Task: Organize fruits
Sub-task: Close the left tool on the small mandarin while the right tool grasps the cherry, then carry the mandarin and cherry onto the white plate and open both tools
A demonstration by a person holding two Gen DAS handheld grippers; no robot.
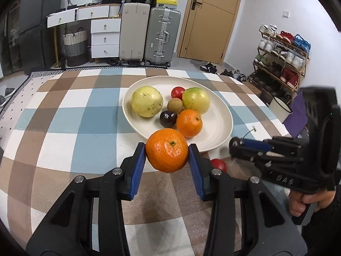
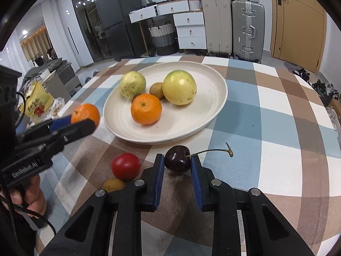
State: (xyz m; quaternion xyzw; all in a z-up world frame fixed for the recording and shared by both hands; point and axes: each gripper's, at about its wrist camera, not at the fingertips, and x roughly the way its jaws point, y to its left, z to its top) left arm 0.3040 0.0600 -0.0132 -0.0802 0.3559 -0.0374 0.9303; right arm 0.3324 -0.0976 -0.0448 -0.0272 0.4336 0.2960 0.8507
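Nearest the left wrist camera, the left gripper (image 1: 167, 155) pinches a round orange mandarin with a green stem scar (image 1: 166, 150) between its blue ribbed pads, one pad on each flank, the fruit held clear of the checked blue, brown and white tablecloth (image 1: 85, 128). At about four o'clock from that mandarin a small red round tomato (image 1: 219, 164) lies on the cloth, partly hidden behind the right-hand finger.

In the right wrist view, the right gripper (image 2: 177, 164) has its jaws closed on a dark red glossy cherry with a long green stalk (image 2: 177, 159); the stalk trails out toward three o'clock. The cherry sits low at the cloth; whether it touches it I cannot tell. At nine o'clock from the cherry lies the red tomato, and just below the tomato a small brownish-yellow round fruit (image 2: 113, 184).

Beyond both grippers stands the wide cream shallow plate (image 1: 221, 125). On it, nearest, lies a second orange mandarin (image 1: 189, 123), with a dark purple round fruit (image 1: 168, 118) at its nine o'clock. Farther back sit a small tan round fruit (image 1: 175, 105), a large pale yellow speckled guava (image 1: 147, 101) at ten o'clock, a yellow-green guava (image 1: 196, 100) at one o'clock, and a second red tomato (image 1: 178, 92) at the far side.
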